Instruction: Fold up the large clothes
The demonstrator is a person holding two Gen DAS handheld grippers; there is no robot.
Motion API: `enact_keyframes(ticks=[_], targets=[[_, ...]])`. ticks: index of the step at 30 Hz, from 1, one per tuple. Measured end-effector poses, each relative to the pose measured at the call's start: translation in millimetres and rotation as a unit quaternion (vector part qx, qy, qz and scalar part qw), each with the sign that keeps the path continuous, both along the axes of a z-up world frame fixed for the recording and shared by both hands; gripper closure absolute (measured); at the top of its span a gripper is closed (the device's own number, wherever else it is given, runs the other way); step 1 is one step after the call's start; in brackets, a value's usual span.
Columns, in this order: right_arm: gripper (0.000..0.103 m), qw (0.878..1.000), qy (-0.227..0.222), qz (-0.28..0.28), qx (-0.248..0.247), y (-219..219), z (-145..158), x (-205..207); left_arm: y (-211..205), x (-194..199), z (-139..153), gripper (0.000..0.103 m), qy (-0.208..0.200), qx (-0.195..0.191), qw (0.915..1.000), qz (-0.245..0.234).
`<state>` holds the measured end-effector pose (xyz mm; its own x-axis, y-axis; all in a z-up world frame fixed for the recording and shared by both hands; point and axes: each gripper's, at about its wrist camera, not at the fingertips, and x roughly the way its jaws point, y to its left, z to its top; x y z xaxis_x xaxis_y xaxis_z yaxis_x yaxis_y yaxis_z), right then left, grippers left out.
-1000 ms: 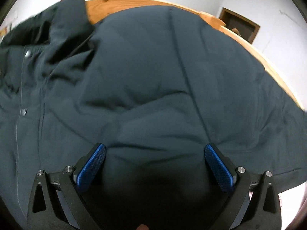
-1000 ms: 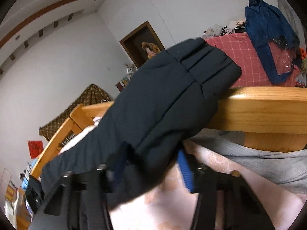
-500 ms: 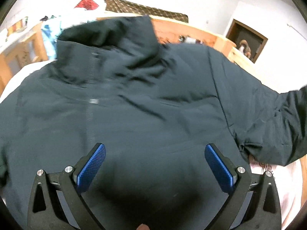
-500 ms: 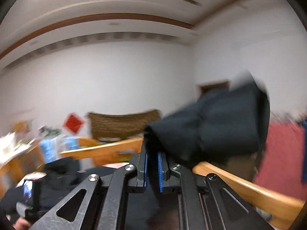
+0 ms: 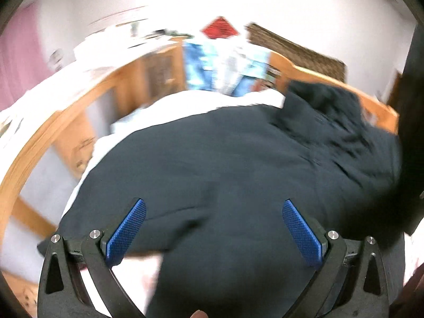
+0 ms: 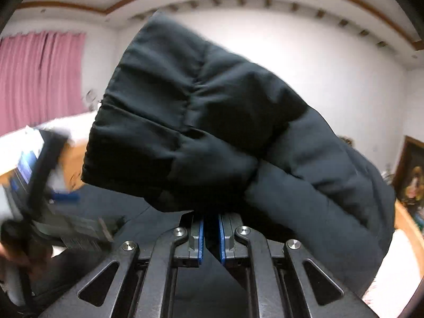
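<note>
A large dark navy padded jacket (image 5: 238, 164) lies spread on a white bed, its collar at the far right. My left gripper (image 5: 214, 228) is open just above the jacket's body, holding nothing. My right gripper (image 6: 211, 235) is shut on the jacket's sleeve (image 6: 201, 122), which is lifted high and drapes over the fingers with its cuff up and to the left. The left gripper (image 6: 45, 185) shows blurred at the left of the right wrist view. The lifted sleeve shows as a dark strip at the right edge of the left wrist view (image 5: 413, 132).
A wooden bed frame (image 5: 53, 116) curves round the left and far side of the white mattress (image 5: 169, 111). Blue and white cloth (image 5: 225, 66) hangs on the far rail. Pink curtains (image 6: 39, 79) hang at the left wall; a framed picture (image 6: 410, 180) is at the right.
My right gripper has closed on the sleeve, lifted it and swung it left over the jacket. My left gripper, still open, has swung left across the jacket toward the bed's left side.
</note>
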<state>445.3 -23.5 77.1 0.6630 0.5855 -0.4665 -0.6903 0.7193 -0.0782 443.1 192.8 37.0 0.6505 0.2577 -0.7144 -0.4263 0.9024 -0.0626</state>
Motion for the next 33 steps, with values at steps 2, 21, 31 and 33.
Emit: enact_keyframes(ticks=[2, 21, 31, 33], targets=[[0.092, 0.998, 0.038, 0.025, -0.036, 24.9, -23.1, 0.8, 24.0, -18.6, 2.0, 0.002, -0.008, -0.005, 0.9991, 0.042], [0.023, 0.976, 0.096, -0.163, -0.112, -115.3, -77.7, 110.9, -53.2, 42.3, -54.3, 0.001, 0.016, 0.067, 0.9944, -0.08], [0.015, 0.964, 0.127, -0.194, -0.129, -111.9, -154.9, 144.4, -56.4, 65.2, -118.4, 0.001, 0.1, 0.102, 0.9852, -0.094], [0.015, 0.965, 0.112, -0.2, -0.128, -108.8, -163.2, 142.9, -47.7, 63.8, -120.3, 0.001, 0.099, 0.074, 0.9876, -0.097]])
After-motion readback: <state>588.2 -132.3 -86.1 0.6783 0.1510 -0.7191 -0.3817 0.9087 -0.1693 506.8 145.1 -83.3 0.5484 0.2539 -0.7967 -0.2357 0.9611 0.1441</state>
